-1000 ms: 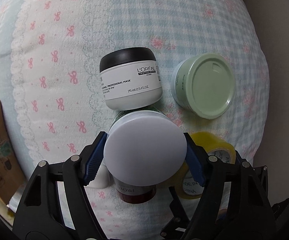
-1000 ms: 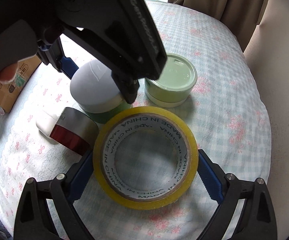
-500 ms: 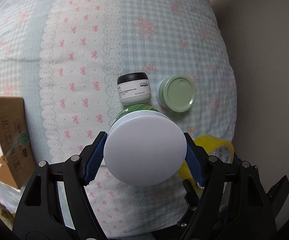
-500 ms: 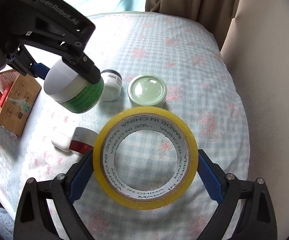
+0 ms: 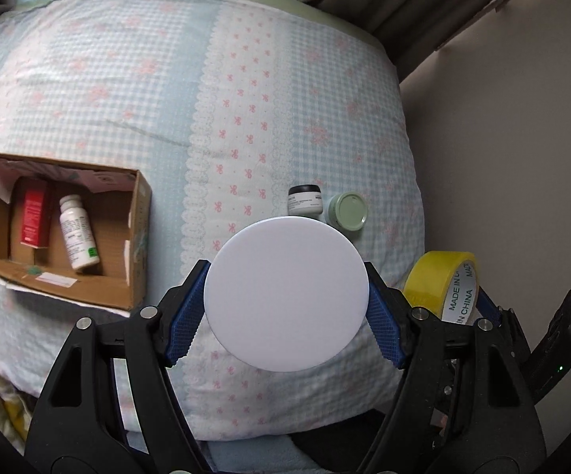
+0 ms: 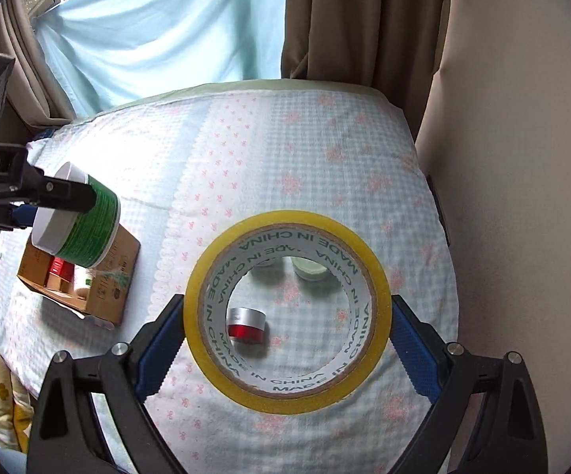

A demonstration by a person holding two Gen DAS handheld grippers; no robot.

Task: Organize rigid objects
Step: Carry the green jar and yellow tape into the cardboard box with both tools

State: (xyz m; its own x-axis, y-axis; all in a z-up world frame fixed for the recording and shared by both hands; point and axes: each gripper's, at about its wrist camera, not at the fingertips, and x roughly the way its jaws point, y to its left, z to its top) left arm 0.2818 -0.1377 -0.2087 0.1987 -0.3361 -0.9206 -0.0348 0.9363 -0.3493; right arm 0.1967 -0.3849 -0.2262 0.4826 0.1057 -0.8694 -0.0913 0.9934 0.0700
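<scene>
My left gripper (image 5: 285, 296) is shut on a green jar with a white lid (image 5: 285, 292), held high above the bed; the same jar (image 6: 78, 221) shows at the left of the right wrist view, over the cardboard box. My right gripper (image 6: 287, 330) is shut on a yellow tape roll (image 6: 287, 397), also lifted; the tape roll (image 5: 443, 280) appears at the right of the left wrist view. Down on the quilt lie a black-lidded white jar (image 5: 304, 199), a pale green jar (image 5: 346, 211) and a red and silver jar (image 6: 245, 324), seen through the roll's hole.
An open cardboard box (image 5: 137, 245) sits on the bed's left side with a red carton (image 5: 34, 217) and a white bottle (image 5: 76, 233) inside. A beige wall (image 6: 522, 158) runs along the right edge of the bed. Curtains (image 6: 364, 19) hang at the far end.
Both grippers have risen well above the bed with the jar and tape roll still gripped. The objects on the quilt look much smaller, and the box has come into full view.
</scene>
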